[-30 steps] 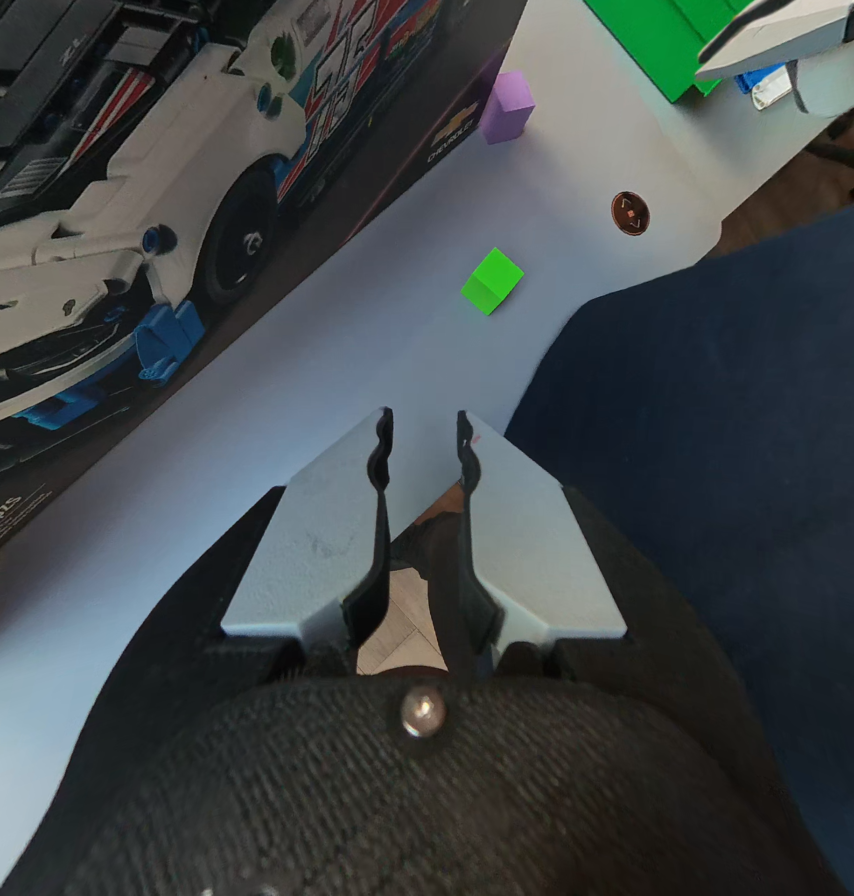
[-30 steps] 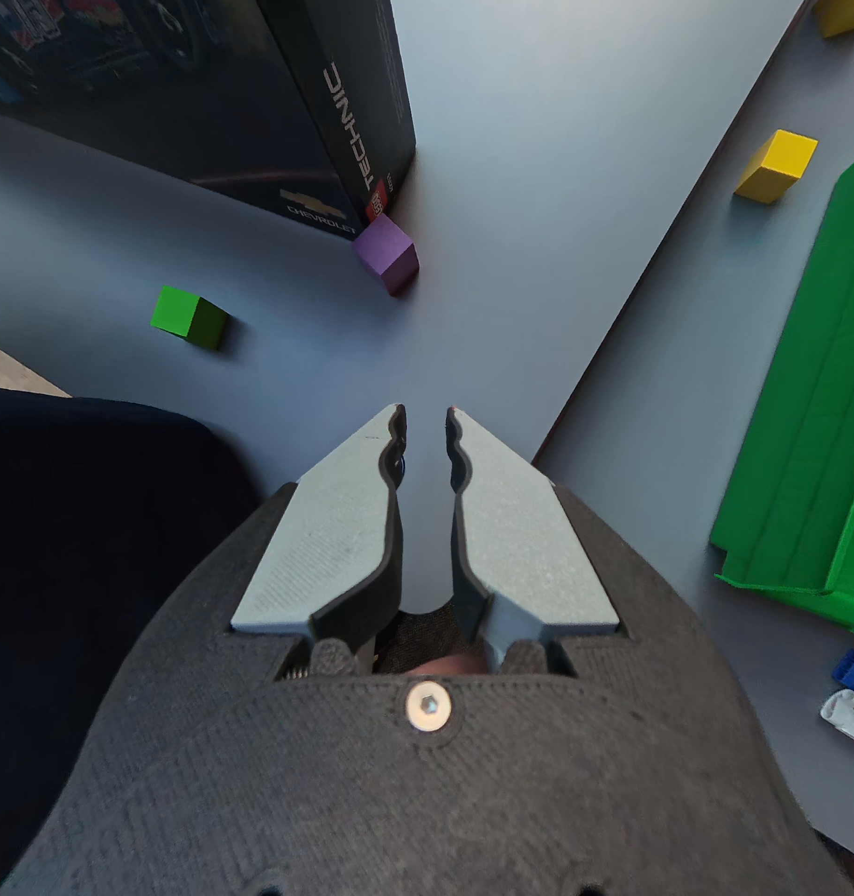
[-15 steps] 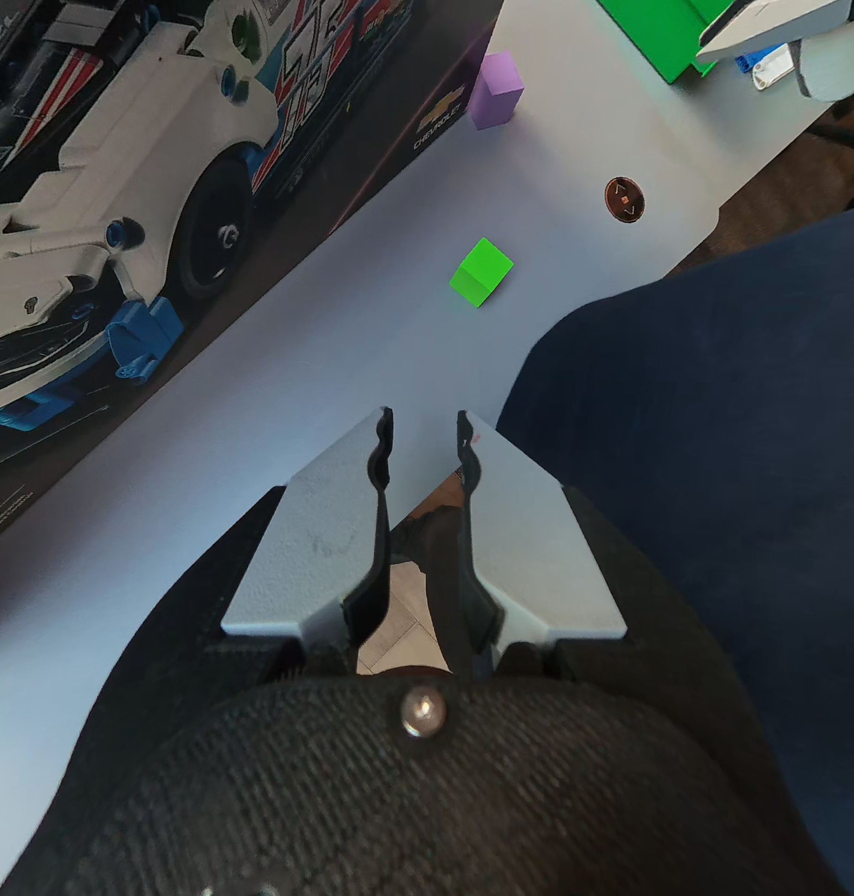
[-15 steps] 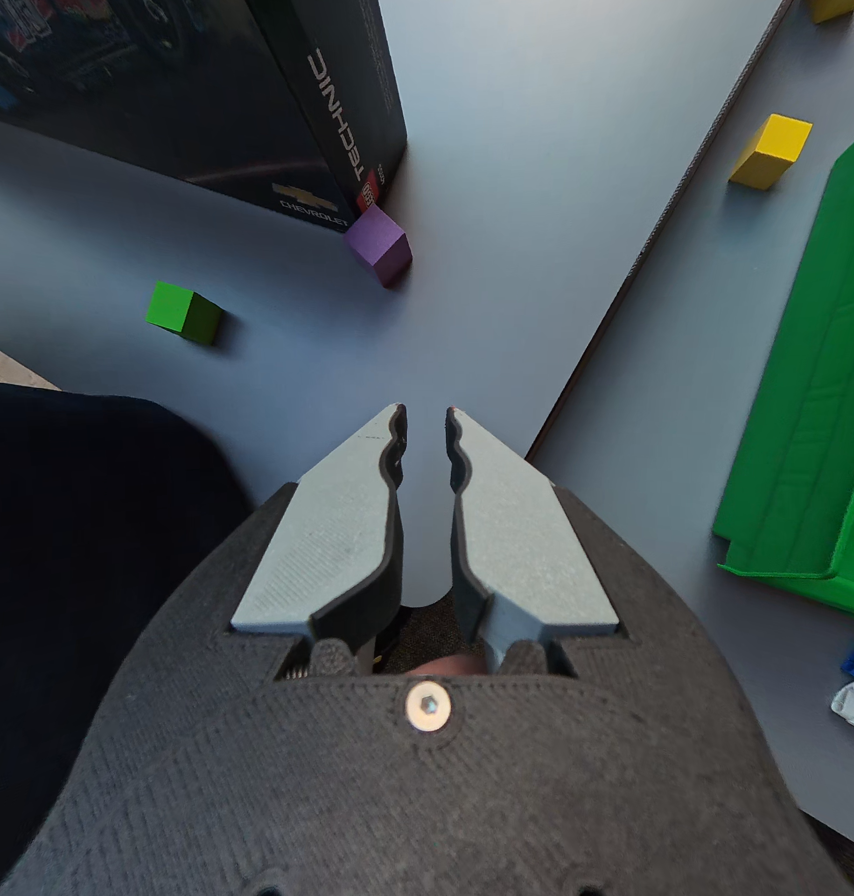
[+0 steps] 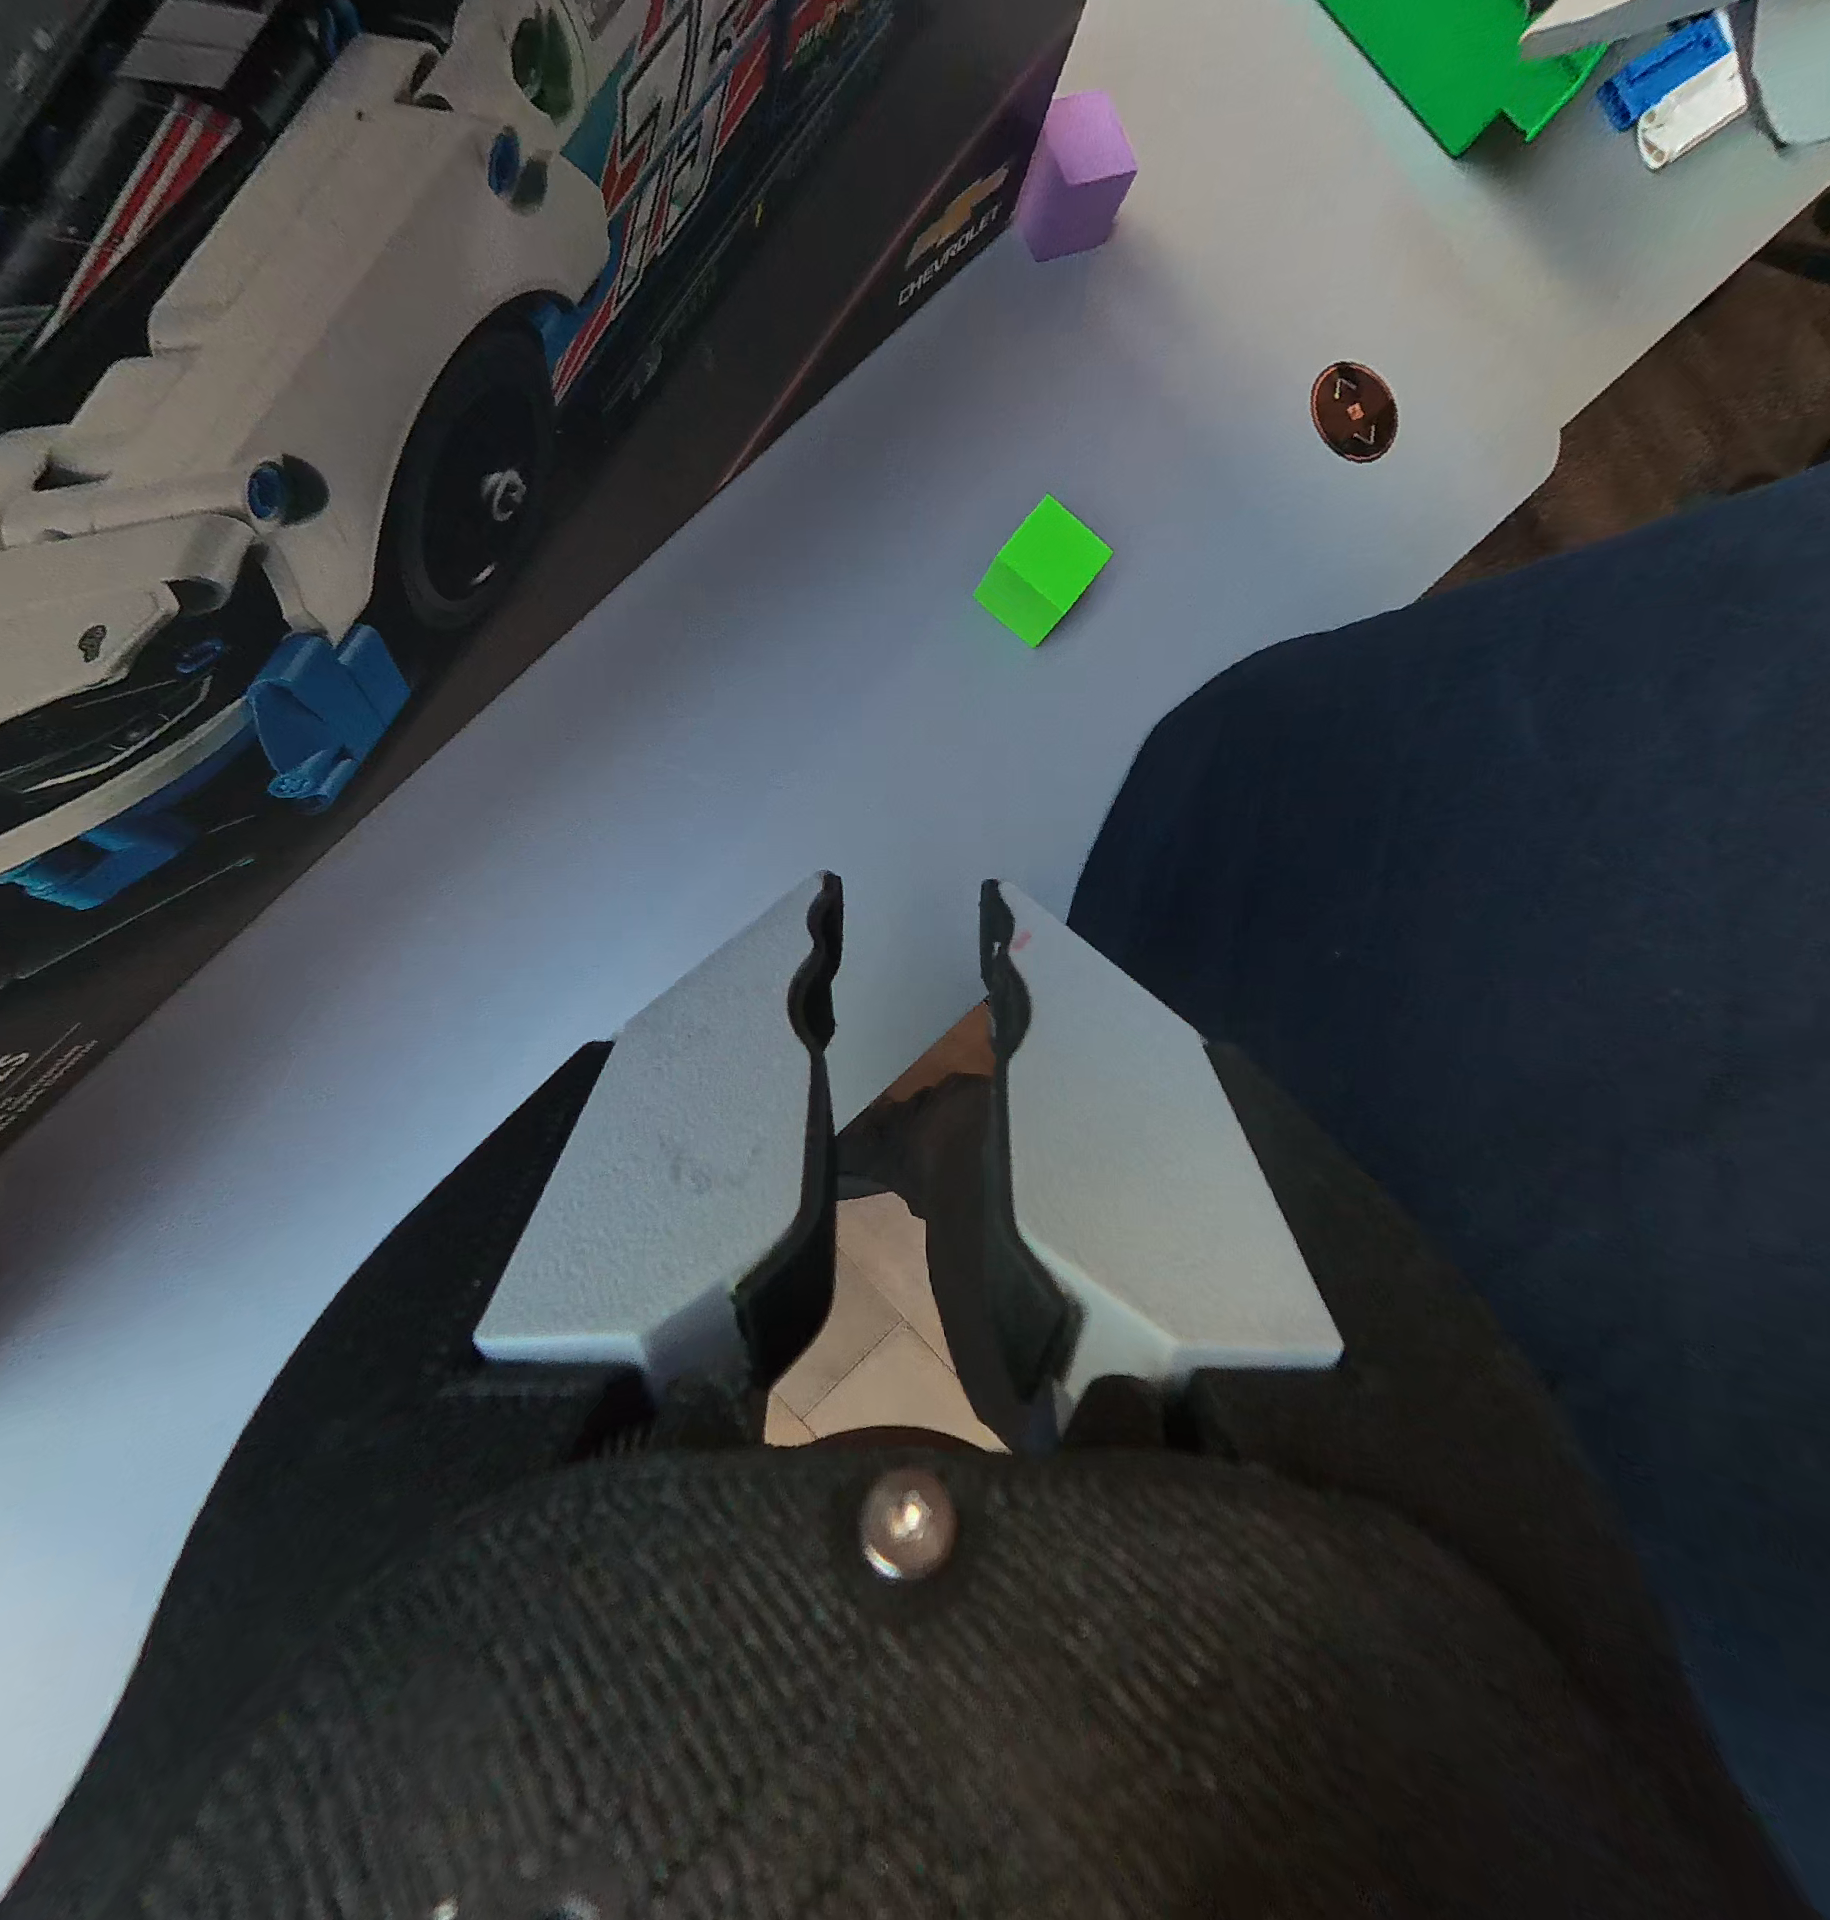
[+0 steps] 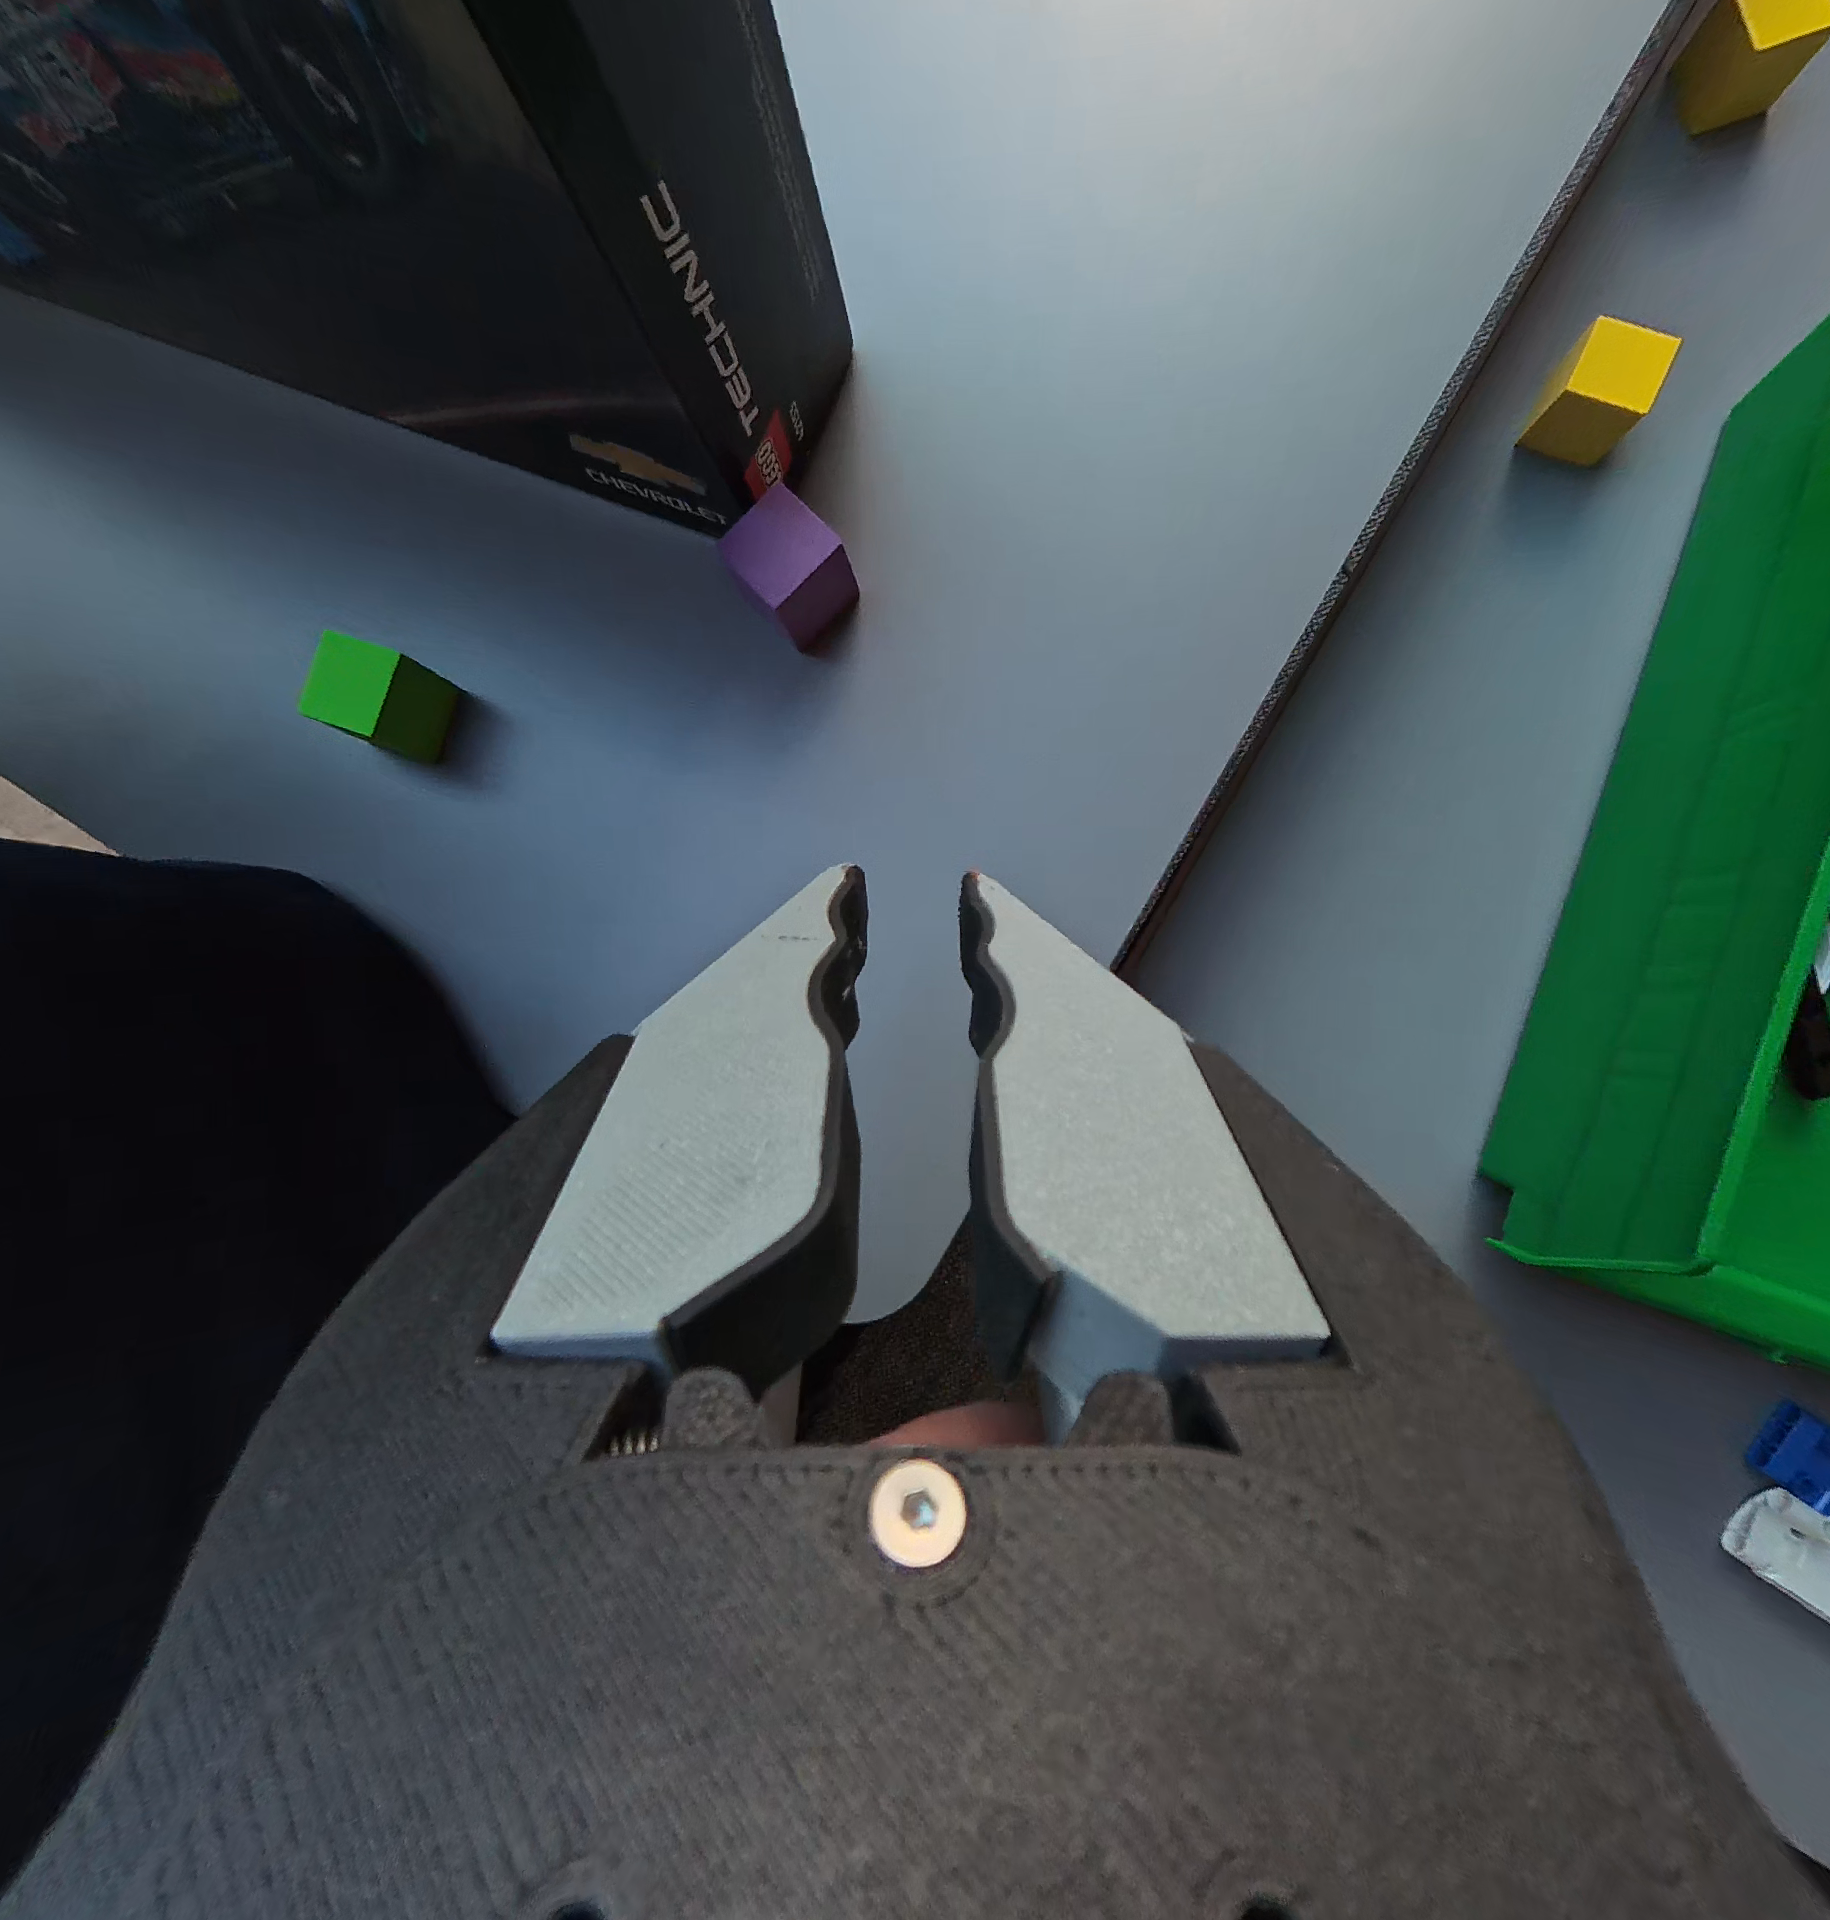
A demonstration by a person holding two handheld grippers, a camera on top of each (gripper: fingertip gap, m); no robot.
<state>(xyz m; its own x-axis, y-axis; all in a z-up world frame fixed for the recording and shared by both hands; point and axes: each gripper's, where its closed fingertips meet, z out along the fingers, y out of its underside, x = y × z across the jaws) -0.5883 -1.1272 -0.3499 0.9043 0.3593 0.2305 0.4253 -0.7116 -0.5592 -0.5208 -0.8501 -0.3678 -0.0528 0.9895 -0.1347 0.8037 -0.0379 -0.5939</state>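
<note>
My left gripper (image 5: 909, 894) is open and empty above the near edge of the pale table (image 5: 682, 790). A green cube (image 5: 1042, 569) lies ahead of it, and a purple cube (image 5: 1079, 175) stands farther off against the corner of a large dark box with a white car picture (image 5: 267, 364). My right gripper (image 6: 913, 888) is open and empty over the table (image 6: 1098, 312). In the right wrist view the purple cube (image 6: 791, 561) lies ahead at the box's corner (image 6: 682, 312) and the green cube (image 6: 379, 694) lies to the left.
A brown round disc (image 5: 1353, 409) sits in the table near its edge. A green tray (image 6: 1742, 883) with loose parts stands right, blue and white pieces (image 6: 1815, 1507) beside it. Two yellow cubes (image 6: 1602, 390) lie on the adjoining table. A dark blue clothed body (image 5: 1513, 1039) is close by. Across from one pair of fingers to the other is roughly 30 cm. The purple cube (image 6: 791, 561) lies some 11 cm from my right tips, 25 cm from my left tips. My left wrist view (image 5: 1106, 134) looks at it from another angle.
Both grippers shift slightly, so the cubes drift a little in each view. Both jaws stay open and empty.
</note>
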